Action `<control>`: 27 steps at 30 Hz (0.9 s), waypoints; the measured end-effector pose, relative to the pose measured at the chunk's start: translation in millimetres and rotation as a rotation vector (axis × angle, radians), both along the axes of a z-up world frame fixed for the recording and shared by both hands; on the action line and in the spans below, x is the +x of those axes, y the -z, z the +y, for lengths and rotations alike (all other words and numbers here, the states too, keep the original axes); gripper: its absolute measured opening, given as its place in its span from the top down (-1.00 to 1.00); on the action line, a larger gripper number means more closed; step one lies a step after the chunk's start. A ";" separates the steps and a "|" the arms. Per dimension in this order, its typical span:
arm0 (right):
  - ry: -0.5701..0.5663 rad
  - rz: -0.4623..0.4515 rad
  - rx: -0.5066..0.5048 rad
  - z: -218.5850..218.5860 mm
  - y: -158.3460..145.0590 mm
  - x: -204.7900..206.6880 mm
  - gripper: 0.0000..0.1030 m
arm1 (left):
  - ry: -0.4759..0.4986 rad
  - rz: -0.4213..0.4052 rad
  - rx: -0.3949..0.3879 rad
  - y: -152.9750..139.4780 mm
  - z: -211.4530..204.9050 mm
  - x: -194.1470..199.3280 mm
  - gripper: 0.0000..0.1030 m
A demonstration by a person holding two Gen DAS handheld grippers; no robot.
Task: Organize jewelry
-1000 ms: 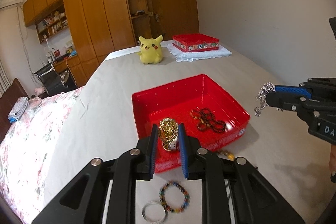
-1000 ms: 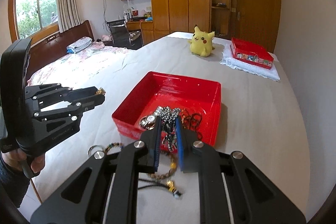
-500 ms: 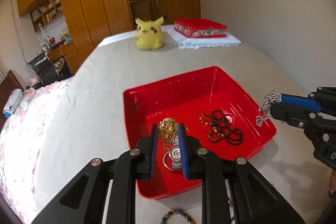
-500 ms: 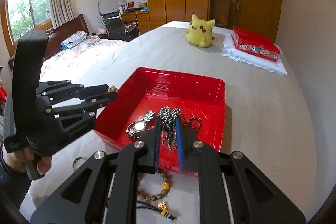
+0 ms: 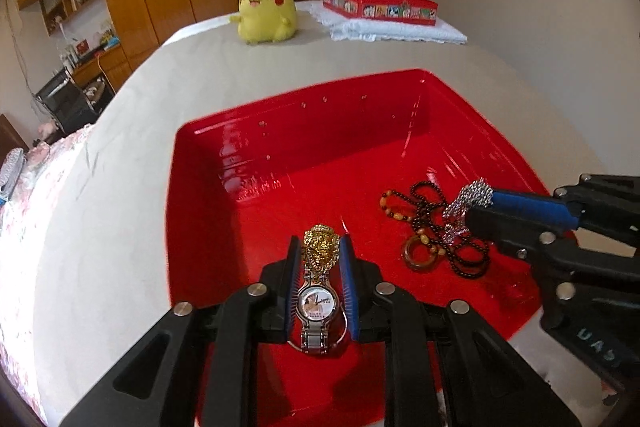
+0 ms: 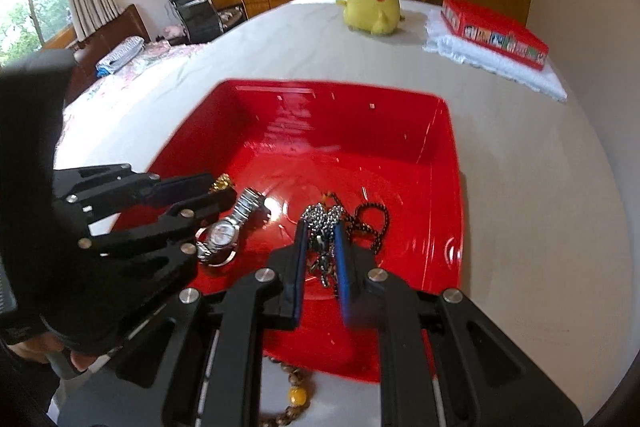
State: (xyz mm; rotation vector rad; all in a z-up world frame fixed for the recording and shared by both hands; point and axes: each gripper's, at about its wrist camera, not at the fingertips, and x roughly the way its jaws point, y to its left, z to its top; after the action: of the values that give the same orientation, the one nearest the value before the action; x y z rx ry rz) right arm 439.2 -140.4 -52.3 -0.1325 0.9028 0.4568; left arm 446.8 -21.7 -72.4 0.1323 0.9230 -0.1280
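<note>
Gold piece handling: judged light and limp, a loose bunch of links that sags and snags; best taken at the bunched top, as it is now.
Silver chain handling: likely light, slippery and quick to tangle; the grip on the gathered clump looks sound, with the loose loops left to hang.
Wristwatch handling: probably the heaviest piece here, with a stiff case, a jointed metal band and a glass face that could scratch.
Gold piece look: ornate filigree gold jewelry [image 5: 319, 251], glittering.
Silver chain look: fine bright silver chain [image 6: 322, 223], bunched into a knot.
Left gripper [image 5: 319, 259]: clenched on the gold jewelry, which sticks up between the blue pads over the red tray's [image 5: 192, 187] floor.
Right gripper [image 6: 320, 247]: clamped on the silver chain, low above the tray, close to the dark bead necklace [image 5: 444, 223].
Wristwatch [image 5: 318, 307]: lies flat on the tray floor directly under the left fingers; silver band, white dial.
Outside the tray: a brown bead bracelet with a yellow bead [image 6: 296, 395] on the grey bedcover [image 5: 120, 167].
Far end: yellow plush toy [image 5: 266, 9] and a red box [image 5: 380, 5] on a white towel.
</note>
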 end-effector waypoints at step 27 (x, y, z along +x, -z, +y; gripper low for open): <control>0.008 -0.029 0.029 -31.5 -22.5 -51.1 0.44 | 0.012 -0.040 -0.004 -35.9 31.1 -54.6 0.07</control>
State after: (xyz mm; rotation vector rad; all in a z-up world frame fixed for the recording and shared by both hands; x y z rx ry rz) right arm 388.1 -171.9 -29.8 -0.1084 0.8678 0.4594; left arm 392.2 9.4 -36.5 0.1362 0.8817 -0.1378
